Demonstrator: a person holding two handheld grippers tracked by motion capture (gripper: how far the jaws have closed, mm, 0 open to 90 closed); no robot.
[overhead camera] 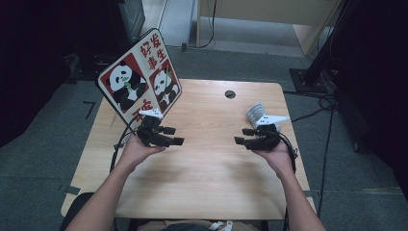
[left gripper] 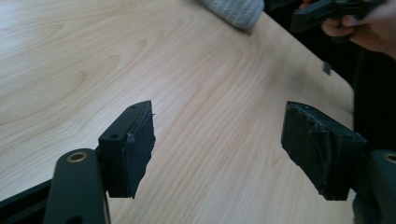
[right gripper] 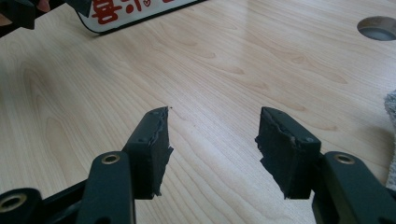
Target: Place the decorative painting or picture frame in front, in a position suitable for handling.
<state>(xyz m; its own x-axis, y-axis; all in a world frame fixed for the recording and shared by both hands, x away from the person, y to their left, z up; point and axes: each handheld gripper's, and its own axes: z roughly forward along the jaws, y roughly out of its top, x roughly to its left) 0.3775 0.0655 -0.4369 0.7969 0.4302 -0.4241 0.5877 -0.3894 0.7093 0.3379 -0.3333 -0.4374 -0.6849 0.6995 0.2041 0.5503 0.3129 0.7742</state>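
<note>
My left gripper [overhead camera: 174, 135] hovers over the left half of the wooden table [overhead camera: 207, 168], pointing right. Its jaws stand wide apart with bare wood between them, as the left gripper view [left gripper: 217, 135] confirms. My right gripper [overhead camera: 243, 136] faces it from the right side, also open and empty [right gripper: 212, 135]. A panda sign [overhead camera: 139, 79] with red characters leans tilted behind the left hand, and its lower edge [right gripper: 135, 11] rests on the table. A grey ribbed cloth [overhead camera: 256, 112] lies just behind the right gripper.
A round cable hole [overhead camera: 230, 94] sits in the table near its far edge. A black stand base [overhead camera: 308, 77] and cables lie on the floor at the right. Bare wood stretches between and in front of the two grippers.
</note>
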